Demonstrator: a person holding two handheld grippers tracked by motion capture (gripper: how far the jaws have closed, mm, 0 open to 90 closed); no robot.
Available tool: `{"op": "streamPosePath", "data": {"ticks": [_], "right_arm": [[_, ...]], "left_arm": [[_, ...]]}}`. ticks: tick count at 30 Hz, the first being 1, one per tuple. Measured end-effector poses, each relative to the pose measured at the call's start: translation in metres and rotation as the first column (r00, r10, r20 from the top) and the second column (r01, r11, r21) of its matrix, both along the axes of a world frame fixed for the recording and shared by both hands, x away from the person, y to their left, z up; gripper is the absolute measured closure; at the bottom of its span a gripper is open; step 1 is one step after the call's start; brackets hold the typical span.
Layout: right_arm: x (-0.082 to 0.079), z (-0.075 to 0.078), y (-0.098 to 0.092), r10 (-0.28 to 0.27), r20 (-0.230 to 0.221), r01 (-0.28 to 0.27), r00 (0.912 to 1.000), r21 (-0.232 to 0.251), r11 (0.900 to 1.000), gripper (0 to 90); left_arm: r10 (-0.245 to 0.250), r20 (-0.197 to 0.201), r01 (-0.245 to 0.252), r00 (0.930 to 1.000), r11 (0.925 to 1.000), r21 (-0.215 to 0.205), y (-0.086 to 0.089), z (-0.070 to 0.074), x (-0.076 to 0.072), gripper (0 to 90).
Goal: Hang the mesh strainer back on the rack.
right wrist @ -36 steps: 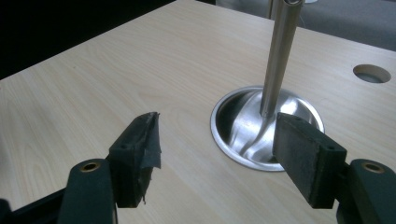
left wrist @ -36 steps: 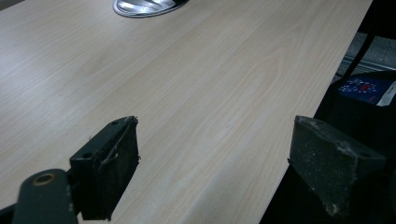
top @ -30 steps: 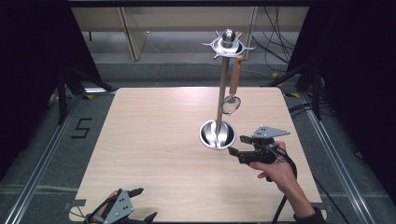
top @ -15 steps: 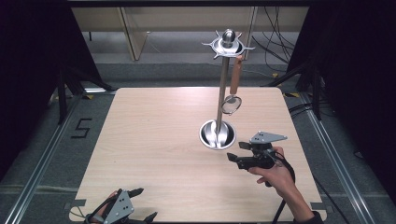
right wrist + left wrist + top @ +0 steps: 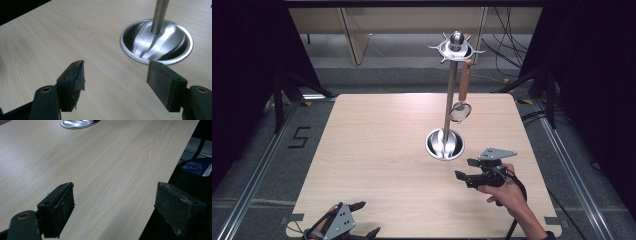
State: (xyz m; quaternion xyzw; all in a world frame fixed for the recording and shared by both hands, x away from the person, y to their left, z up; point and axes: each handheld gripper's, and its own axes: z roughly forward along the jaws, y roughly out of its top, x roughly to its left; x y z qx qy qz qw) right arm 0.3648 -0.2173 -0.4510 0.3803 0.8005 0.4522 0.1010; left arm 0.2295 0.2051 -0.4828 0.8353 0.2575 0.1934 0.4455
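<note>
We've got the right gripper (image 5: pixel 466 169) near the stand base (image 5: pixel 156 41), jaws wide apart with nothing in them, left gripper (image 5: pixel 366 219) also gaping at the table (image 5: pixel 377 150) edge

A light wooden table (image 5: pixel 377 150) stands on a grey floor (image 5: pixel 257 150) marked with a black 5 (image 5: pixel 299 137). Cables (image 5: pixel 507 45) lie beyond the far edge.

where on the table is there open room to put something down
The whole left half of the table is bare wood, from the far edge down to the left hand-held gripper. Crowded spot: the stand's steel base, the hanging strainer above it and the right hand-held gripper just in front.
</note>
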Motion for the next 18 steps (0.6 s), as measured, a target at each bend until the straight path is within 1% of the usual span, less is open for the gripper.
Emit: {"op": "streamPosePath", "data": {"ticks": [1, 2, 3, 4, 5, 6, 7, 8, 9, 10, 11, 12, 13, 14, 15, 16, 17, 18], "right_arm": [[0.001, 0.000, -0.002, 0.023, 0.006, -0.023, 0.9997, -0.014, 1.000, 31.1], [0.001, -0.001, -0.002, 0.019, 0.001, -0.019, 0.9998, -0.013, 1.000, 31.0], [0.000, -0.002, -0.002, 0.019, 0.001, -0.019, 0.9998, -0.010, 1.000, 30.9], [-0.001, -0.003, -0.001, 0.007, 0.002, -0.007, 1.0000, -0.001, 1.000, 30.8], [-0.003, -0.003, -0.001, 0.006, -0.013, -0.006, 0.9999, 0.008, 1.000, 30.5], [-0.003, -0.003, -0.001, 0.006, -0.013, -0.006, 0.9999, 0.008, 1.000, 30.5], [-0.003, -0.005, -0.001, 0.027, -0.007, -0.027, 0.9996, 0.008, 1.000, 30.3], [-0.004, -0.005, -0.001, 0.026, -0.014, -0.026, 0.9996, 0.012, 1.000, 30.3], [-0.003, -0.007, -0.001, 0.041, -0.007, -0.041, 0.9991, 0.016, 0.999, 30.3], [-0.004, -0.007, -0.001, 0.036, -0.006, -0.036, 0.9993, 0.004, 0.999, 30.3], [-0.005, -0.008, 0.000, 0.046, -0.007, -0.046, 0.9989, 0.020, 0.999, 30.3], [-0.006, -0.009, -0.001, 0.038, -0.005, -0.038, 0.9993, 0.000, 0.999, 30.3], [-0.009, -0.010, 0.001, 0.016, -0.025, -0.016, 0.9996, 0.006, 1.000, 30.3], [-0.007, -0.011, 0.000, 0.051, -0.010, -0.051, 0.9986, 0.007, 0.999, 30.3], [-0.008, -0.012, 0.000, 0.051, -0.017, -0.051, 0.9986, -0.002, 0.999, 30.3], [-0.010, -0.012, 0.001, 0.037, -0.034, -0.037, 0.9987, 0.001, 0.999, 30.3], [-0.009, -0.014, 0.000, 0.041, -0.014, -0.041, 0.9991, -0.005, 0.999, 30.3], [-0.012, -0.014, 0.001, 0.038, -0.047, -0.038, 0.9982, 0.002, 0.999, 30.3]], "left_arm": [[0.000, 0.000, 0.000, 1.0000, 1.0000, 0.000, 0.000, 0.000, 0.000, 15.1], [0.000, 0.000, 0.000, 1.0000, 1.0000, 0.000, 0.000, 0.000, 0.000, 15.1], [0.000, 0.000, 0.000, 1.0000, 1.0000, 0.000, 0.000, 0.000, 0.000, 15.1], [0.000, 0.000, 0.000, 1.0000, 1.0000, 0.001, 0.000, 0.000, 0.000, 15.1], [0.000, 0.000, 0.000, 1.0000, 1.0000, 0.001, 0.000, 0.000, 0.000, 15.1], [-0.002, 0.000, 0.002, 1.0000, 1.0000, 0.001, 0.000, 0.000, 0.000, 15.1], [-0.001, -0.001, 0.001, 1.0000, 1.0000, 0.001, 0.000, 0.000, 0.000, 15.2], [0.000, -0.001, 0.000, 1.0000, 1.0000, 0.000, 0.000, 0.000, 0.000, 15.1], [0.000, 0.000, 0.000, 1.0000, 1.0000, 0.000, 0.000, 0.000, 0.000, 15.1], [0.000, 0.000, 0.000, 1.0000, 1.0000, 0.001, 0.000, 0.000, 0.000, 15.1], [-0.001, -0.001, 0.001, 1.0000, 1.0000, 0.001, 0.000, 0.000, 0.000, 15.1], [-0.002, 0.001, 0.002, 1.0000, 1.0000, 0.004, 0.000, 0.000, 0.000, 15.1], [-0.001, -0.001, 0.001, 1.0000, 1.0000, 0.003, 0.000, 0.000, 0.000, 15.2], [-0.001, -0.002, 0.001, 1.0000, 1.0000, 0.003, 0.000, 0.000, 0.000, 15.1], [-0.001, -0.002, 0.001, 1.0000, 1.0000, 0.002, 0.000, 0.000, 0.000, 15.1], [-0.001, -0.001, 0.001, 1.0000, 1.0000, 0.003, 0.000, 0.000, 0.000, 15.1], [0.001, 0.003, -0.001, 1.0000, 1.0000, 0.003, 0.000, 0.000, 0.000, 15.1], [0.000, 0.004, 0.000, 1.0000, 1.0000, 0.003, 0.000, 0.000, 0.000, 15.1]]}}
